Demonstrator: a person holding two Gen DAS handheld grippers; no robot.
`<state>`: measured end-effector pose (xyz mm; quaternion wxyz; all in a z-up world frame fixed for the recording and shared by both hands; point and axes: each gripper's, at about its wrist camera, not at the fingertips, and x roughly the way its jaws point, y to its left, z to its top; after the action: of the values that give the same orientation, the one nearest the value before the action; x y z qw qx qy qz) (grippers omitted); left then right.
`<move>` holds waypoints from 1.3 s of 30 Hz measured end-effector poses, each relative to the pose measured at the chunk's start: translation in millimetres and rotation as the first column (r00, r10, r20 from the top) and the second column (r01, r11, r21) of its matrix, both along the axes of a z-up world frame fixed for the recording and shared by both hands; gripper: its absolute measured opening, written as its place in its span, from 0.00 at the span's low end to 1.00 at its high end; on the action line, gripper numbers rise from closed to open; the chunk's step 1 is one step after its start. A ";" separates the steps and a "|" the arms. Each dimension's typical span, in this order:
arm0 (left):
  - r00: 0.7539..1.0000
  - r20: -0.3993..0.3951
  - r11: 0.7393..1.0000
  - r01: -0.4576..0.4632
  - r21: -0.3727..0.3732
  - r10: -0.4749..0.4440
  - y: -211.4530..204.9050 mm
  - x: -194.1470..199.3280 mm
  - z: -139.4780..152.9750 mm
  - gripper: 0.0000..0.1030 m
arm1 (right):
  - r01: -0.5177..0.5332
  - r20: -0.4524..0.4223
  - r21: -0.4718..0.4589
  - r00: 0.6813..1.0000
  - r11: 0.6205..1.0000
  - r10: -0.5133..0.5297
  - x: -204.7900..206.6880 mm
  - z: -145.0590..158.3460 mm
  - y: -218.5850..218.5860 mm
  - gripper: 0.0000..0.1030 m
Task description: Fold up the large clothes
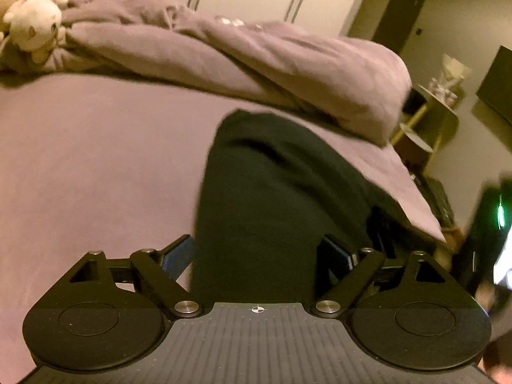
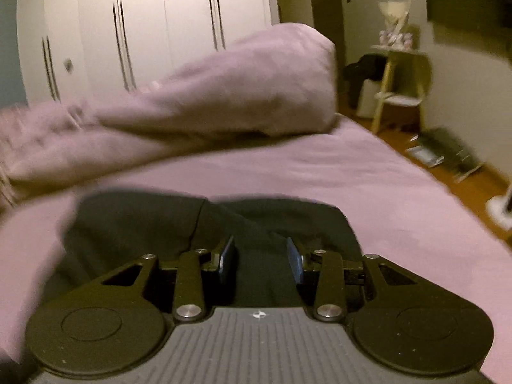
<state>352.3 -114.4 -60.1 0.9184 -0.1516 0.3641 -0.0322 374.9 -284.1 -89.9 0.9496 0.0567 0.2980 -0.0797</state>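
Left wrist view: a dark garment [image 1: 272, 192] lies flat on the mauve bed sheet [image 1: 96, 166], giving room to fold; the left gripper [image 1: 256, 252] hovers over it, jaws wide apart, gripping nothing. Right gripper [image 2: 260, 256] is partly open above the cloth, likely ready to pinch an edge

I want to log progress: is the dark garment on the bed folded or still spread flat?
Folded, at least partly: the garment lies as a compact block with a layer edge across its top. How many folds, cannot tell.

Plain black garment [image 2: 198, 224], lilac bedsheet [image 2: 368, 172], lilac duvet [image 2: 243, 89], cream plush toy [image 1: 35, 22], white wardrobe [image 2: 144, 16]
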 end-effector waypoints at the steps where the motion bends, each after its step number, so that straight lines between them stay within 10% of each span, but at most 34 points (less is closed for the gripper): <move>1: 1.000 0.006 1.000 -0.021 0.013 0.021 -2.0 8.9 0.7 0.88 | 0.008 0.010 -0.041 1.000 0.999 -0.008 -1.8 -2.8 4.0 0.34; 6: 0.999 0.035 0.997 -0.019 0.069 0.016 -24.2 45.9 -20.5 0.88 | 0.041 0.018 -0.194 0.999 0.980 -0.038 1.6 -21.3 16.6 0.34; 15: 0.992 0.062 0.991 -0.114 0.065 0.110 -40.3 57.8 -76.3 0.99 | 0.070 0.053 -0.115 0.997 0.991 -0.065 10.3 -55.7 -9.0 0.34; 21: 0.997 0.016 0.996 -0.079 0.027 0.079 -17.3 55.8 -60.7 0.99 | 0.051 0.029 -0.057 0.998 0.997 -0.050 7.4 -24.2 -10.3 0.38; 24: 0.997 0.033 0.995 -0.076 0.068 0.074 -11.9 47.1 -46.3 0.99 | 0.039 0.137 0.026 0.990 0.999 -0.042 -32.1 15.3 -11.8 0.61; 27: 0.996 0.032 0.993 -0.086 0.078 0.084 -10.1 32.1 -35.6 0.98 | -0.056 0.205 0.042 0.978 0.998 0.046 -72.1 39.1 2.6 0.63; 33: 0.994 0.033 0.995 -0.100 -0.005 0.101 7.2 -14.4 -26.3 0.98 | -0.109 0.111 -0.107 0.986 0.988 0.121 -105.1 14.4 29.1 0.62; 39: 0.999 0.000 0.999 -0.044 0.016 0.044 -1.8 -24.1 -37.2 0.99 | -0.068 0.061 -0.017 0.996 0.998 0.069 -113.8 -13.4 11.0 0.64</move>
<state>328.2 -116.2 -97.3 0.9200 -0.1520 0.3610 -0.0090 261.1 -273.1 -103.3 0.9609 0.0417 0.2695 -0.0478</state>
